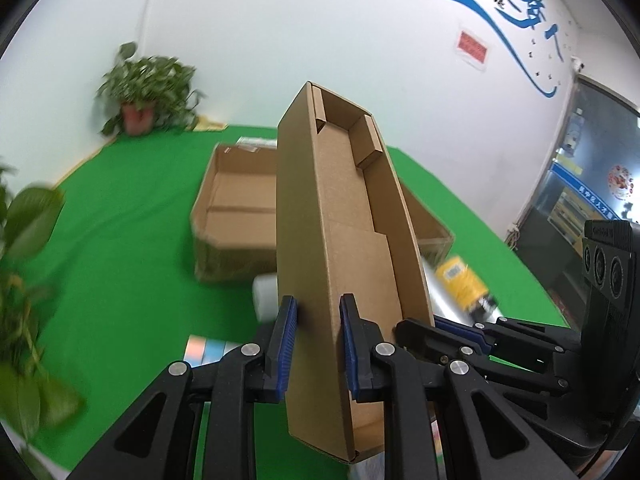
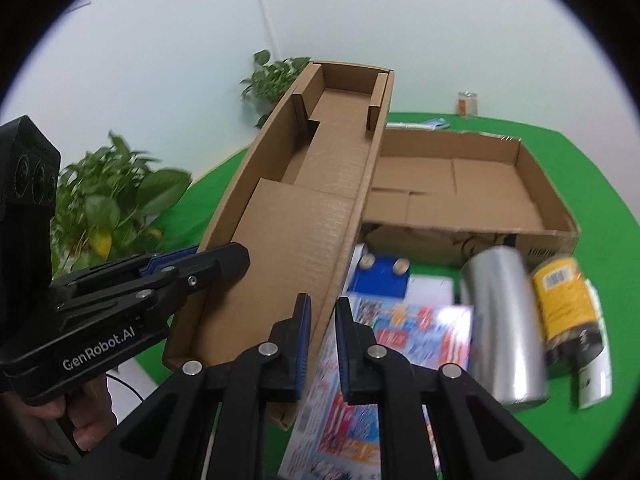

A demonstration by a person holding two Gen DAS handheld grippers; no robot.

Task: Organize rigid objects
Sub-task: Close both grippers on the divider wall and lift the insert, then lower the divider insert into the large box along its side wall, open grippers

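A long narrow open cardboard box (image 1: 344, 240) is held in the air between both grippers, tilted up and away. My left gripper (image 1: 318, 340) is shut on its left side wall. My right gripper (image 2: 322, 340) is shut on its right side wall (image 2: 344, 248). The left gripper also shows in the right wrist view (image 2: 192, 268), and the right gripper in the left wrist view (image 1: 452, 332). Below the box lie a silver cylinder (image 2: 504, 324), a yellow-labelled can (image 2: 568, 304), a colourful flat box (image 2: 380, 360) and a blue block (image 2: 380, 276).
A wide shallow cardboard tray (image 2: 460, 184) stands on the green table (image 1: 120, 240) behind the held box. Potted plants stand at the far left corner (image 1: 144, 92) and near left (image 2: 112, 200). A small jar (image 2: 467, 103) sits at the far edge. A white wall is behind.
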